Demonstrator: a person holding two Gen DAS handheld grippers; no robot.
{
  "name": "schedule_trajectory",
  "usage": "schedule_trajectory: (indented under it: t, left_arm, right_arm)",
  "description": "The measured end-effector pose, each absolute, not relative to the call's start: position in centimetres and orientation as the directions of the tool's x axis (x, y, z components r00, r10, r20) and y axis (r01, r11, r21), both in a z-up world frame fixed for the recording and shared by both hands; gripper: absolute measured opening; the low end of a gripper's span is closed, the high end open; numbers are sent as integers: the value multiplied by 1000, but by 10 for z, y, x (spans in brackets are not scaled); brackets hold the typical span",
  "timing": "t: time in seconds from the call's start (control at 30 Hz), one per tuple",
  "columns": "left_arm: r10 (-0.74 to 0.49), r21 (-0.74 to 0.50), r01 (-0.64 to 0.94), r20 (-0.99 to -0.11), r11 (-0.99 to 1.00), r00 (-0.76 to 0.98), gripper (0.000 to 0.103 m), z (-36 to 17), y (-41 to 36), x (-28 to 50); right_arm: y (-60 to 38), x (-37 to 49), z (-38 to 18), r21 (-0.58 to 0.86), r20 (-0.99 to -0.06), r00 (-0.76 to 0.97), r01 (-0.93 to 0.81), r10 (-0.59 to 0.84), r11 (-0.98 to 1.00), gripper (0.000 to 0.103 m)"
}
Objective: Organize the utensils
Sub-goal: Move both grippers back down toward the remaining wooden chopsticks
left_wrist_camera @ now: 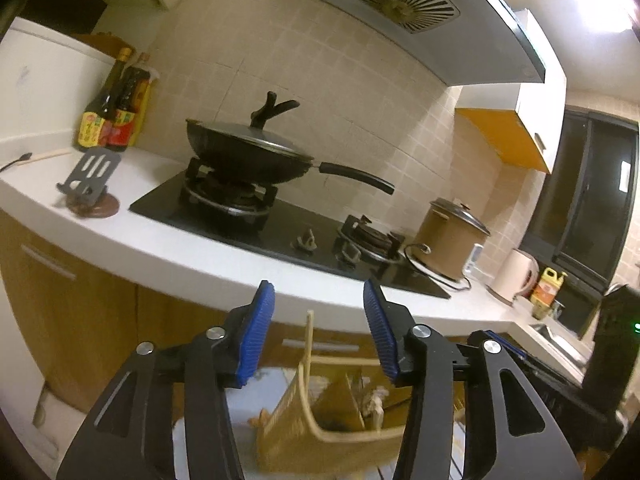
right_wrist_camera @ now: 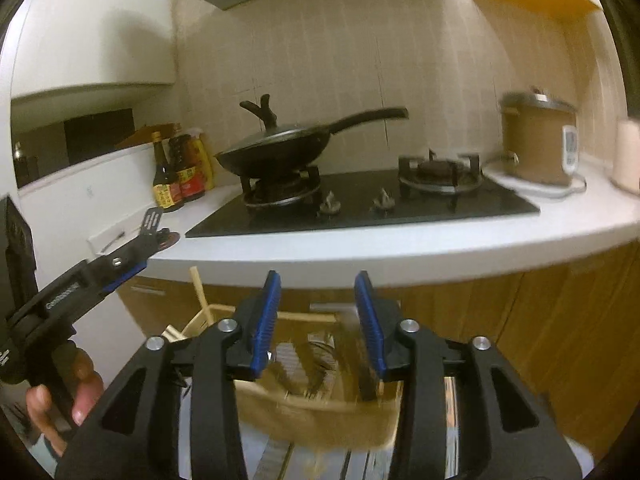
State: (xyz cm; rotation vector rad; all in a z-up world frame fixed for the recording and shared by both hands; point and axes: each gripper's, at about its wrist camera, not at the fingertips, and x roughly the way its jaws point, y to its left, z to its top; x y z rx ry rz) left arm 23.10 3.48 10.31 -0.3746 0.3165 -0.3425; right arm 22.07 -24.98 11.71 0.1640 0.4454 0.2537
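Observation:
A woven basket [left_wrist_camera: 320, 424] sits low in front of the counter and holds several utensils, blurred in both views. A pale wooden stick [left_wrist_camera: 309, 344] stands up from it. My left gripper [left_wrist_camera: 319, 322] hovers above the basket, open, with nothing between its blue pads [left_wrist_camera: 256, 336]. My right gripper [right_wrist_camera: 318, 316] is also open and empty over the same basket [right_wrist_camera: 320, 412]. On the white counter a grey slotted spatula [left_wrist_camera: 94, 170] leans on a round brown rest, and a wooden-handled spoon [left_wrist_camera: 24, 158] lies at the far left. A hand [right_wrist_camera: 80, 396] grips the left tool's handle.
A lidded black wok [left_wrist_camera: 248, 152] stands on the left burner of the black hob [left_wrist_camera: 280, 232], its handle pointing right. Sauce bottles [left_wrist_camera: 108, 120] stand at the back left. A brown cooker pot [left_wrist_camera: 448, 236] and a kettle [left_wrist_camera: 518, 276] stand right. Wooden cabinet doors [right_wrist_camera: 520, 320] lie below the counter.

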Motion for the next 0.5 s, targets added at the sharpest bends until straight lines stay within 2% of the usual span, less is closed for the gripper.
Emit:
schedule_trajectory:
  t: [0.03, 0.27, 0.5]
  left_arm:
    - [-386, -412, 267, -239, 871, 891, 46, 104, 42, 223]
    - [-377, -404, 232, -330, 885, 865, 49, 103, 76, 170]
    - [-353, -362, 175, -514, 916, 782, 49, 82, 98, 138]
  right_arm:
    - [-254, 216, 117, 228, -415, 864, -204, 285, 952, 52]
    - [-280, 170, 118, 357, -475, 811, -177, 342, 917, 52]
    - [-254, 122, 103, 337, -561, 746, -190, 359, 922, 52]
